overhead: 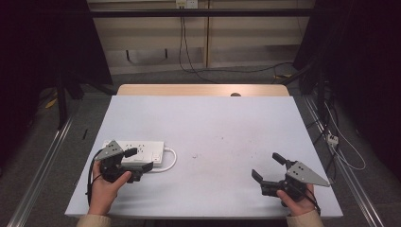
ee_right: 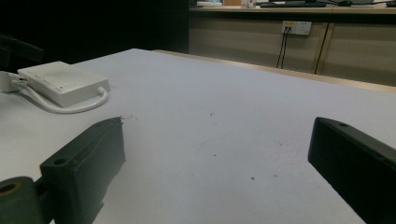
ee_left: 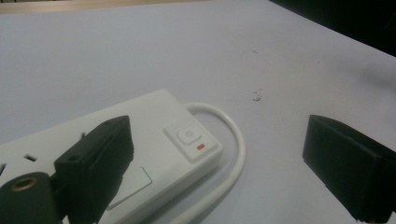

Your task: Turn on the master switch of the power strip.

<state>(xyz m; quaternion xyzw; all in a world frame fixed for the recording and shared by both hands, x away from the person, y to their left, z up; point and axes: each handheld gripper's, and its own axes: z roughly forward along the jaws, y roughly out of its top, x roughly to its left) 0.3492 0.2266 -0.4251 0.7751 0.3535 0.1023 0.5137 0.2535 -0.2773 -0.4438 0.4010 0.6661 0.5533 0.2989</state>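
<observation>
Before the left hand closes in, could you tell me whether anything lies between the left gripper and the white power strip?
Nothing visible does. The left gripper hangs open right at the power strip, one jaw over its top, the other out past its looped cable.

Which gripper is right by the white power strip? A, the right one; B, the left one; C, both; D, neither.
B: in the high view the left gripper hangs open at the power strip, while the right gripper sits open over bare table far off.
</observation>
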